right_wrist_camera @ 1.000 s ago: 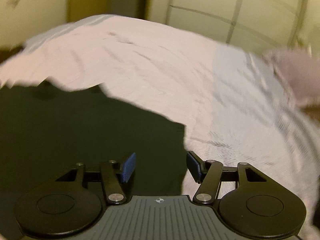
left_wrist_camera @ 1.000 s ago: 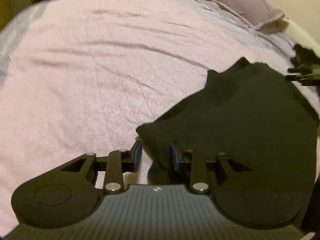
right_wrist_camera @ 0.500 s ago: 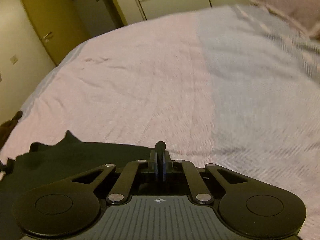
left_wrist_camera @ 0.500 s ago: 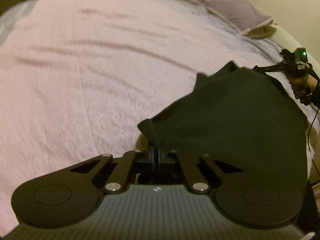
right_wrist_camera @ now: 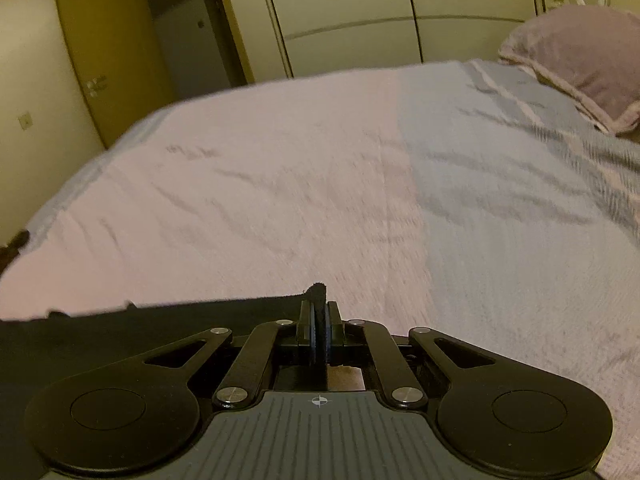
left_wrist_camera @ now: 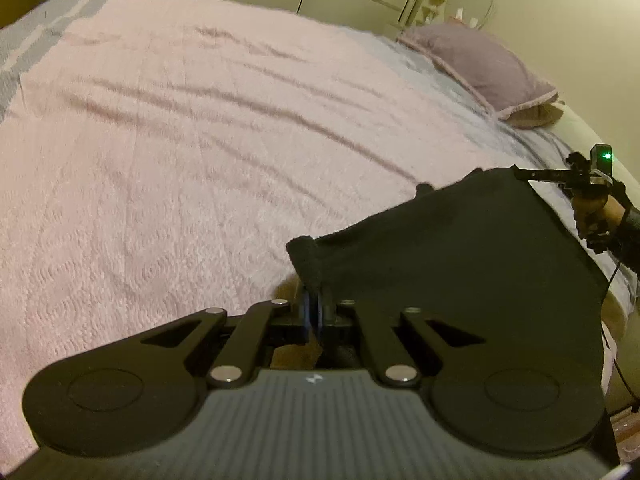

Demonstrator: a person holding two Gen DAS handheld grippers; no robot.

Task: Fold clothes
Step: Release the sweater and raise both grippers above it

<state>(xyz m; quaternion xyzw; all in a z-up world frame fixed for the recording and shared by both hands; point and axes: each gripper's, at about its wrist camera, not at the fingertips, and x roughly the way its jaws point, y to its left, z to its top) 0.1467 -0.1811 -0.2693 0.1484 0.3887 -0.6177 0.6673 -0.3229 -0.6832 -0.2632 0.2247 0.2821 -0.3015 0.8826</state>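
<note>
A black garment (left_wrist_camera: 460, 256) hangs stretched between both grippers above the near edge of the bed. My left gripper (left_wrist_camera: 312, 304) is shut on one corner of it, a tuft of cloth sticking up past the pads. In the left wrist view the right gripper (left_wrist_camera: 524, 174) pinches the far corner, held by a hand at the right edge. In the right wrist view my right gripper (right_wrist_camera: 319, 320) is shut on the black garment (right_wrist_camera: 140, 328), which spreads left and low, with a small tip poking out above the pads.
The bed's pink blanket (left_wrist_camera: 180, 152) spreads wide ahead, with a grey-blue striped part (right_wrist_camera: 520, 220) toward the head. A mauve pillow (left_wrist_camera: 484, 68) lies at the far right. Wardrobe doors (right_wrist_camera: 360, 12) and a wooden door (right_wrist_camera: 104, 52) stand beyond the bed.
Both grippers went from open around the garment's edges to shut on its corners. The cloth has been lifted and drawn taut, and both views have swung up toward the wardrobe.
</note>
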